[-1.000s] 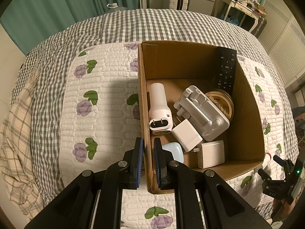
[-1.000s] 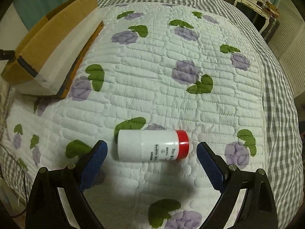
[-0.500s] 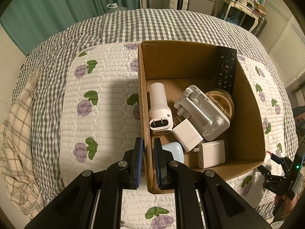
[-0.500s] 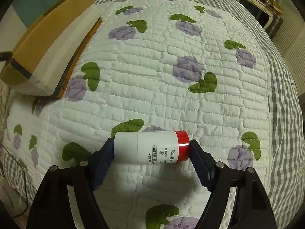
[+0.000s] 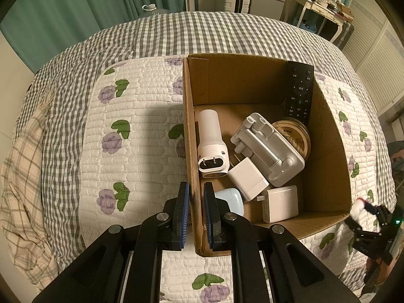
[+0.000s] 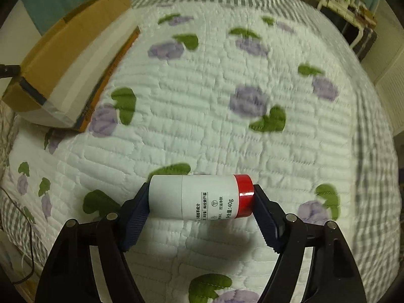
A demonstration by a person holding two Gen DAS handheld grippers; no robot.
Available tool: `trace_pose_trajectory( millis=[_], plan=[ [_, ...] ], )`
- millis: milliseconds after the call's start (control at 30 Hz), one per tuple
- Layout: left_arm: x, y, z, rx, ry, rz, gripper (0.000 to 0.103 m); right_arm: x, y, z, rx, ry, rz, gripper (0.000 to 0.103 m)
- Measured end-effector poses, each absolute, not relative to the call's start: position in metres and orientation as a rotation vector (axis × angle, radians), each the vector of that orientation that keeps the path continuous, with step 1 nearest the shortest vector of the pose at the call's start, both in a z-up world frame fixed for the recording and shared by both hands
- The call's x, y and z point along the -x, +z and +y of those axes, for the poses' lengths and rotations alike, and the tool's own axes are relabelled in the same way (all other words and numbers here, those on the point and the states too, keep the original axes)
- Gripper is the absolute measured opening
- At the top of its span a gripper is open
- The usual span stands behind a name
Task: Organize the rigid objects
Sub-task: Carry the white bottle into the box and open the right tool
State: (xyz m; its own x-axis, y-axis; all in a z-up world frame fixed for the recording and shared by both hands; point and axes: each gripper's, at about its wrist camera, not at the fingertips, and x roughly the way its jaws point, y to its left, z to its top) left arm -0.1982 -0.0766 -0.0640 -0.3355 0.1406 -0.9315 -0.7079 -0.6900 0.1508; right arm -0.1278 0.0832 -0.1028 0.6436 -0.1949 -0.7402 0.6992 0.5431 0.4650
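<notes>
A: We start at the cardboard box (image 5: 325, 136), our landmark, open on the floral quilt (image 5: 141, 131). Our left gripper (image 5: 194, 209) is clamped on the box's near left wall: one blue pad outside the cardboard, one inside, the wall pinched between them.

B: Agreed. Inside the box we count a black remote control (image 5: 300, 91) leaning on the far right wall, a round gold tin (image 5: 298, 136) below it, a grey folding stand (image 5: 267, 149) lying partly over the tin, and a white plug-in device (image 5: 210, 146) along the left wall, prongs toward us.

A: Also two white chargers (image 5: 248, 179) near the front, and a pale blue case (image 5: 231, 199) just beside the inner pad.

B: Now the white bottle with the red cap (image 6: 199, 197). It is outside the box, well to its right, over the quilt.

A: It lies crosswise between the jaws of our right gripper (image 6: 199, 209). One pad presses the white base, the other the red cap. The jaws have just been closing and now grip it end to end.

B: From the left wrist view we see that gripper past the box's near right corner, the cap just visible, blurred.

A: Whether the bottle touches the quilt we cannot tell.
</notes>
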Motion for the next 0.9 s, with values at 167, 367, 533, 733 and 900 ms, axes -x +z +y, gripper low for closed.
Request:
trace_pose_trajectory(
  millis=[167,367,533,733,900],
  plan=[
    [0.2,-0.064,-0.077,1.36,2.057,0.75,0.011,0.138,-0.048,0.068,-0.759,-0.608,0.632,0.076],
    [0.201,-0.064,-0.077,1.363,2.051,0.742,0.011,0.125,0.067,0.066,-0.576,-0.614,0.549,0.076],
    [0.202,-0.063,-0.078,1.366,2.043,0.736,0.011,0.084,0.163,0.06,-0.444,-0.596,0.484,0.076],
    [0.207,-0.063,-0.08,1.381,2.025,0.704,0.012,0.027,0.2,0.029,-0.484,-0.546,0.407,0.076],
    [0.209,-0.063,-0.082,1.379,2.01,0.69,0.011,-0.017,0.174,0.02,-0.561,-0.535,0.415,0.076]
  ],
)
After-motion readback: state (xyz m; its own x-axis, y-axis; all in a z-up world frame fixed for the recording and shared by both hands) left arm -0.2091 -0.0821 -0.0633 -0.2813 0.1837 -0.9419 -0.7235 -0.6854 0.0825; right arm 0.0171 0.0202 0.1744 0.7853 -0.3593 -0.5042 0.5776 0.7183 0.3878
